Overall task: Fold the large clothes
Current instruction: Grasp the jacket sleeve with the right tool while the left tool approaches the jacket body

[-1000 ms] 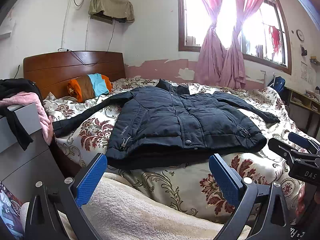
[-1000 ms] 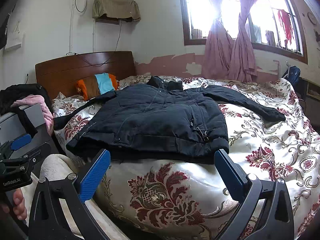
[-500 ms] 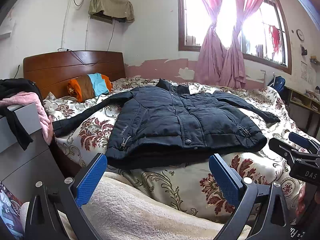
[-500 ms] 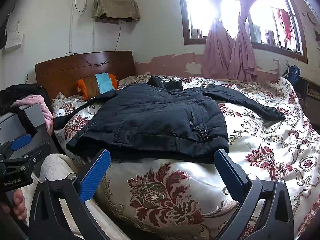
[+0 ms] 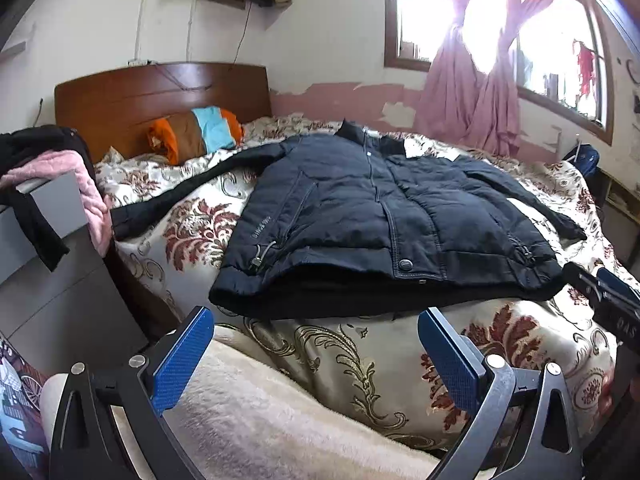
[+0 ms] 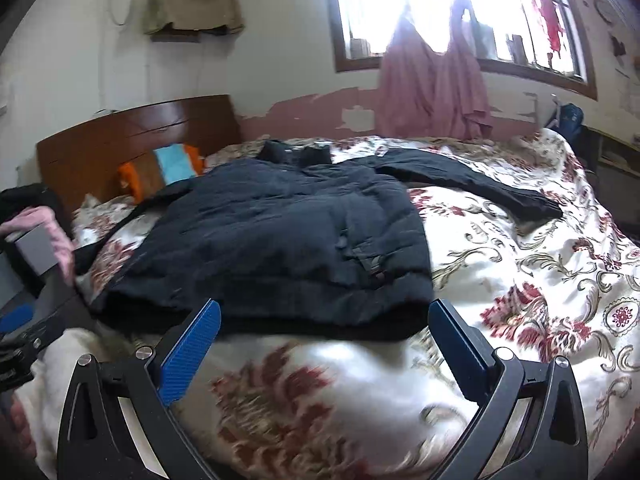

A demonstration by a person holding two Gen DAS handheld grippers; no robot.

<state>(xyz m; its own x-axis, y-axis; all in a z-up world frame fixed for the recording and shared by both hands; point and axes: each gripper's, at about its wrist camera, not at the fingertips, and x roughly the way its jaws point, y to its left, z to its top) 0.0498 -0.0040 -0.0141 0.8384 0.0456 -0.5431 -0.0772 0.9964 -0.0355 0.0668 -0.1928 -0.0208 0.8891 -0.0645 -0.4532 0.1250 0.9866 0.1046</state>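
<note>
A dark navy padded jacket lies flat and front up on the floral bedspread, collar toward the far wall, both sleeves spread out to the sides. It also shows in the right wrist view. My left gripper is open and empty, just short of the jacket's hem at the bed's near edge. My right gripper is open and empty, close over the hem; its view is blurred. The right gripper's tip shows at the right edge of the left wrist view.
A wooden headboard stands at the back left with an orange, brown and blue pillow. A grey cabinet with pink and black clothes stands left of the bed. A cream fleece blanket lies in front. Pink curtains hang at the window.
Both grippers have moved forward toward the jacket's hem. The right one has moved more and risen, looking down on the jacket. Both stay open. The jacket has not moved.
</note>
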